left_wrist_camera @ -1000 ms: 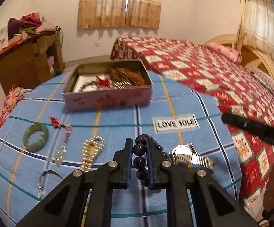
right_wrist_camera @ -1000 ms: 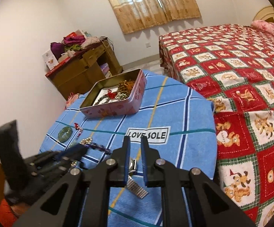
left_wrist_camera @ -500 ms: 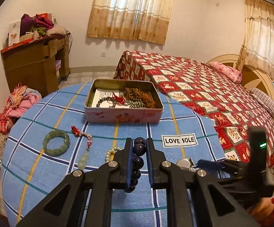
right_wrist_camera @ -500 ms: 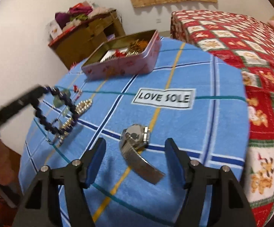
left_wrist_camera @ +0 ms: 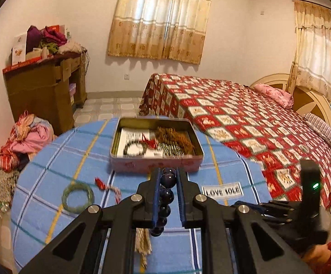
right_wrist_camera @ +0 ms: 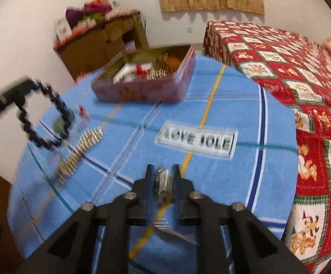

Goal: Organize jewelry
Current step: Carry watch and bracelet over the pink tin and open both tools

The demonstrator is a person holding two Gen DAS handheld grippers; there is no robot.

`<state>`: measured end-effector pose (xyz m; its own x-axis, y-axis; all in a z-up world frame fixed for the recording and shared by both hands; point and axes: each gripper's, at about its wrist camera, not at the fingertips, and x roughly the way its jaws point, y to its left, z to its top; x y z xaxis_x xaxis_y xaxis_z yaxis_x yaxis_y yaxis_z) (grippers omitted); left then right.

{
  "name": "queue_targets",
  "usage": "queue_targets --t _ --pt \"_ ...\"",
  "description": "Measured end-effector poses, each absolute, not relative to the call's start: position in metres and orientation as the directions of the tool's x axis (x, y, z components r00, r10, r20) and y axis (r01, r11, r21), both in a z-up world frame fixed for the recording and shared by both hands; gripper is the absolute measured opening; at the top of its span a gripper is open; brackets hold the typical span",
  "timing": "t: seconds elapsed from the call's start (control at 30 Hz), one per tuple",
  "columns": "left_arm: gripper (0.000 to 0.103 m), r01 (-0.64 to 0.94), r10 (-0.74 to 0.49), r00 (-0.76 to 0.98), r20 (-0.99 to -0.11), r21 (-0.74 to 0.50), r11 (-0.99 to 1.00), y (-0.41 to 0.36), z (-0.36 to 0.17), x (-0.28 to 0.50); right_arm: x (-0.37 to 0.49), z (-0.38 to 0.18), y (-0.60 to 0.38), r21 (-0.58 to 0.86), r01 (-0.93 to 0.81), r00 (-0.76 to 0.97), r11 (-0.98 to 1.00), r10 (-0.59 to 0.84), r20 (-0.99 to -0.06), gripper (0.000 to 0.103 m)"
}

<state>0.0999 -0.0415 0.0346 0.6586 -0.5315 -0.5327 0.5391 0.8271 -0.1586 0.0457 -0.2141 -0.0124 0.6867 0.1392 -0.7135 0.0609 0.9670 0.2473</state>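
Left gripper [left_wrist_camera: 168,178] is clamped on a dark bead bracelet [left_wrist_camera: 166,197], held above the surface [left_wrist_camera: 51,159]. Right gripper [right_wrist_camera: 163,173], jaws having just closed, pinches the metal watch [right_wrist_camera: 163,181] lying on the surface. Jewelry tin [left_wrist_camera: 124,164] sits beyond.

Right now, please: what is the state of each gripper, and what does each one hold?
Left gripper: closed on the dark bead bracelet.
Right gripper: its fingers have just been closing, now closed on the silver watch.
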Motion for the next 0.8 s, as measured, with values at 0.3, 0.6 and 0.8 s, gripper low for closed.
queue_targets --t 0.3,0.6,0.8 --pt "0.013 0.544 -0.539 0.686 -0.489 -0.147 0.826 -0.055 0.053 0.141 0.085 0.028 -0.226 0.313 0.046 0.778 0.949 0.163 -0.607 0.015" --pt "0.013 0.547 -0.539 0.700 -0.468 -0.133 0.826 -0.074 0.058 0.188 0.126 0.084 -0.235 0.407 -0.067 0.856 0.911 0.262 -0.446 0.015" --pt "0.013 0.551 -0.533 0.698 -0.479 -0.116 0.826 -0.095 0.046 0.219 0.166 0.081 -0.236 0.408 -0.059 0.872 0.911 0.246 -0.423 0.015"
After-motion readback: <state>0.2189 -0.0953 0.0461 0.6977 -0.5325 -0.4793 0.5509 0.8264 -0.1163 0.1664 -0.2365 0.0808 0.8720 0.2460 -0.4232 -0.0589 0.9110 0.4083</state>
